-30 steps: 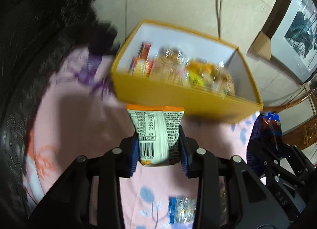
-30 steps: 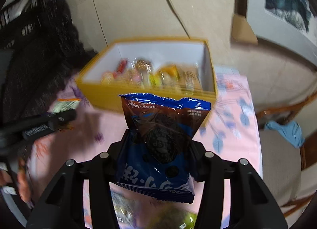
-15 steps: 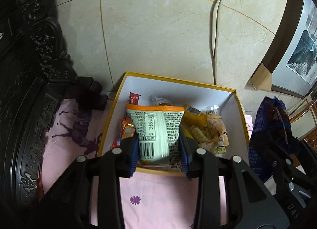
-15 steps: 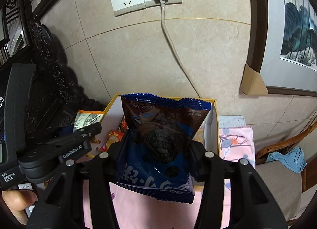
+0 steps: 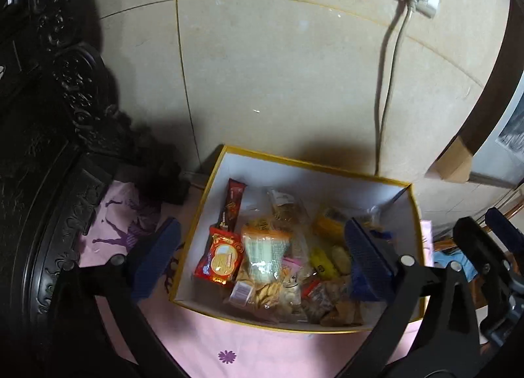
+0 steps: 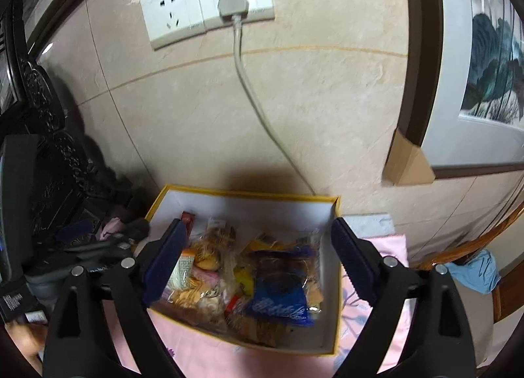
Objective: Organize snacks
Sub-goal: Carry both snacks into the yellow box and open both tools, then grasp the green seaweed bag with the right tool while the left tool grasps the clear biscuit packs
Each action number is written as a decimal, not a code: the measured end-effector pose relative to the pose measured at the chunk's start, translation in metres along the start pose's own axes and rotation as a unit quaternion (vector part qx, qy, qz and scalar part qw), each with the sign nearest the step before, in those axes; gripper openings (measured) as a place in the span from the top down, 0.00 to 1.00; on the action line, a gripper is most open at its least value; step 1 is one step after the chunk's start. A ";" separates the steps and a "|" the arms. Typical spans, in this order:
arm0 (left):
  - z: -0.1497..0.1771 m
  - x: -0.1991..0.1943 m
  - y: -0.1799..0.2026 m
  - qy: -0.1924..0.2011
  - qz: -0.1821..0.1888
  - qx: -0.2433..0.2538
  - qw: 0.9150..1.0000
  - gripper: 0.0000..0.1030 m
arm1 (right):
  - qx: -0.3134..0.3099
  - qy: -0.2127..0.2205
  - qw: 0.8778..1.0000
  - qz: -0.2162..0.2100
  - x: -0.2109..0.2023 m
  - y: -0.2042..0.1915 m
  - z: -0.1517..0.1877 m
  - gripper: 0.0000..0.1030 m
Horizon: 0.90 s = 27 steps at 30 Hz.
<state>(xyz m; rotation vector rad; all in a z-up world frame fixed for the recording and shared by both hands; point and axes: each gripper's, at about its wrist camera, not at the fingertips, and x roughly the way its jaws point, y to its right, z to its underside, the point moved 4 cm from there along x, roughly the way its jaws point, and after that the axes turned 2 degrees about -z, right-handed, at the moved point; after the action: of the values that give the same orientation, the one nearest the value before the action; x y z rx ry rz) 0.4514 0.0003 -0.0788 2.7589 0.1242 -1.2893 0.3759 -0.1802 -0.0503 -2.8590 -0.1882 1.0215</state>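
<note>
Both grippers spread wide over the yellow box (image 5: 296, 328), gripping nothing. Left gripper (image 5: 262, 258) hanging above the box's left half, blue pads (image 5: 368, 255) splayed out. Right gripper (image 6: 257, 261) same deal, wide open over the middle. Green-white snack pack (image 5: 265, 255) lying in the pile inside the box, next to a red-orange packet (image 5: 220, 260). Blue cookie bag (image 6: 278, 301) flat on top of the heap, near side of the box. Box sitting on a pink floral cloth (image 5: 235, 345), pushed up against the tiled wall (image 5: 278, 83) under a socket with a grey plug (image 6: 233, 1).
</note>
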 end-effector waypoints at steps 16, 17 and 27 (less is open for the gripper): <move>0.136 -0.043 -0.023 -0.055 0.004 0.040 0.998 0.02 | -0.055 -0.127 0.988 -0.061 -0.050 0.009 0.151 0.08; 0.153 -0.042 -0.024 -0.070 0.005 0.046 0.996 0.02 | -0.074 -0.151 0.983 -0.072 -0.055 0.007 0.181 0.08; 0.287 -0.064 -0.057 -0.185 0.005 0.063 0.981 0.02 | -0.166 -0.266 0.932 -0.182 -0.056 0.014 0.298 0.08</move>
<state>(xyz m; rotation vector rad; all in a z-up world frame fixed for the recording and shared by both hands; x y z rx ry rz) 0.1857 0.0202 -0.2156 2.5523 0.0001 -1.8366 0.1451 -0.1869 -0.2466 -2.5668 -0.9752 1.7790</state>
